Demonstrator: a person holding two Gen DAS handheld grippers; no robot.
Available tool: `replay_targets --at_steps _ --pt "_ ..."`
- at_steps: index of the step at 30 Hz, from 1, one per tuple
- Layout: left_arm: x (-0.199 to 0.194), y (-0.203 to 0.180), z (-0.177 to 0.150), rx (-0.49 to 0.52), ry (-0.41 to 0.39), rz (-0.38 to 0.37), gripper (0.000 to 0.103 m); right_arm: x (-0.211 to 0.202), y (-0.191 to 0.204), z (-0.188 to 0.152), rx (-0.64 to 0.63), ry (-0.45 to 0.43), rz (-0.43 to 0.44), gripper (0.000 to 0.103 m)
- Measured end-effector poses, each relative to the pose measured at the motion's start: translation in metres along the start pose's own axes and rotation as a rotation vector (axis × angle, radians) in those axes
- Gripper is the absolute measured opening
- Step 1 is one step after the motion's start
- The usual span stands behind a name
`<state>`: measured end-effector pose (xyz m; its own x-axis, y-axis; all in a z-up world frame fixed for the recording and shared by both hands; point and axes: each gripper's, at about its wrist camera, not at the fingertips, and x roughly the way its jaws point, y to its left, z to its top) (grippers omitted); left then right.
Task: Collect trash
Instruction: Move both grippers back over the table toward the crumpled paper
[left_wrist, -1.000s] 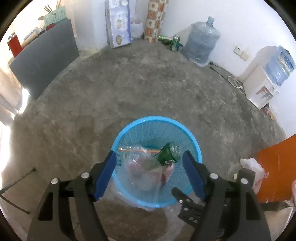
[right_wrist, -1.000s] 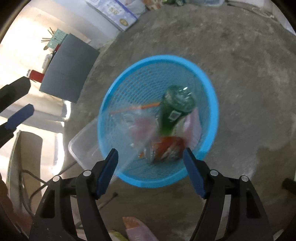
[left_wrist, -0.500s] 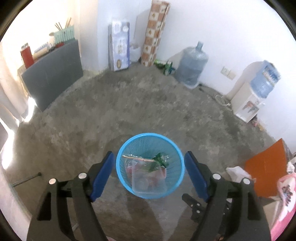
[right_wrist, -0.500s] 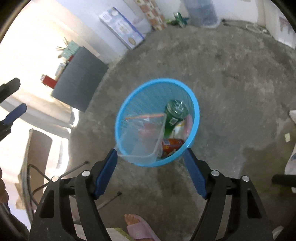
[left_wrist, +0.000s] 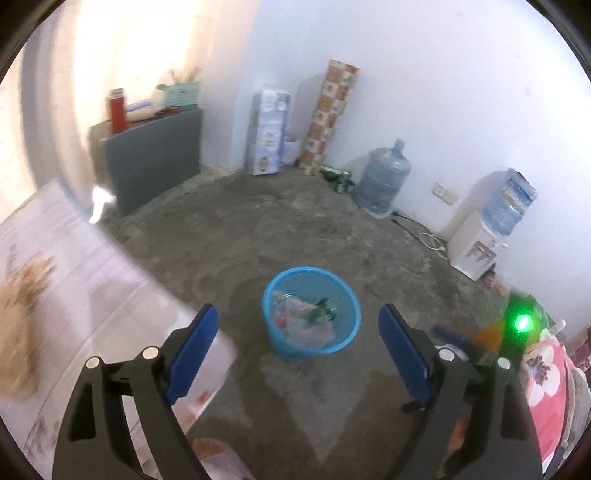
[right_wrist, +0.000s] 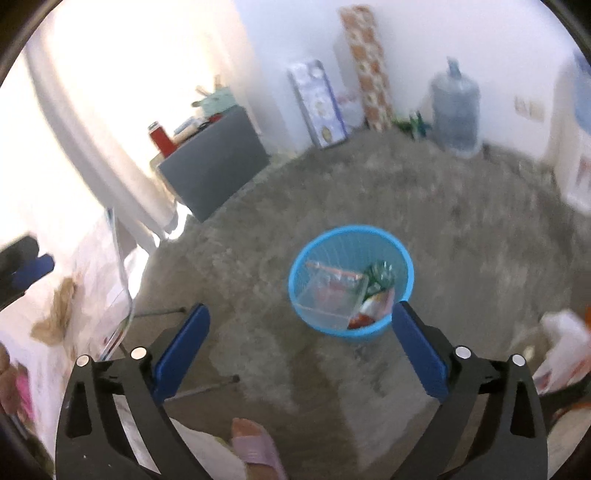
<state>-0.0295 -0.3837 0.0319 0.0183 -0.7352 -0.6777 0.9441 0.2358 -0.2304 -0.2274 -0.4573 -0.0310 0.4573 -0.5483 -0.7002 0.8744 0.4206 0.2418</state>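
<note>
Drop step complete: both hand-held grippers, left and right, opening, empty above bin. Next: locate remaining trash.

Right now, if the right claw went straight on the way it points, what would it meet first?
Probably the blue basket of trash on the floor, nothing visible in between. The right claw is opening, empty; depth is uncertain.

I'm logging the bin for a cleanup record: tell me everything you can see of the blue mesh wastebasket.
The round blue plastic mesh wastebasket stands upright on the grey concrete floor. Inside it lie a clear plastic food container, a green bottle and red-and-white wrappers. Neither claw touches it.
</note>
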Motion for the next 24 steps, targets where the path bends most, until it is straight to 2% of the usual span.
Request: replay_targets --at_steps 3,5,11,15,18,20,22,24 --pt "-0.029 0.029 -0.022 -0.042 -0.023 0.028 0.089 -0.011 0.035 0.006 -0.129 -0.029 -0.048 0.095" --pt "-0.05 0.051 -0.041 -0.08 -0.049 0.064 0.09 -0.018 0.059 0.008 -0.207 -0.048 -0.051 0.095" --pt "-0.096 0.109 -0.1 -0.191 -0.113 0.188 0.091 -0.034 0.137 -0.001 -0.42 -0.113 -0.012 0.095" --pt "-0.12 0.15 -0.142 -0.314 -0.101 0.231 0.091 -0.03 0.189 -0.016 -0.572 -0.133 0.047 0.095" --pt "-0.138 0.169 -0.159 -0.372 -0.113 0.256 0.091 -0.028 0.23 -0.023 -0.708 -0.174 0.168 0.095" --pt "-0.152 0.185 -0.171 -0.413 -0.132 0.289 0.091 -0.024 0.254 -0.024 -0.795 -0.169 0.294 0.095" --pt "-0.163 0.2 -0.18 -0.455 -0.151 0.309 0.091 -0.01 0.283 -0.023 -0.923 -0.1 0.476 0.095" --pt "-0.176 0.213 -0.189 -0.505 -0.177 0.321 0.091 0.007 0.309 -0.022 -1.02 -0.026 0.58 0.095"
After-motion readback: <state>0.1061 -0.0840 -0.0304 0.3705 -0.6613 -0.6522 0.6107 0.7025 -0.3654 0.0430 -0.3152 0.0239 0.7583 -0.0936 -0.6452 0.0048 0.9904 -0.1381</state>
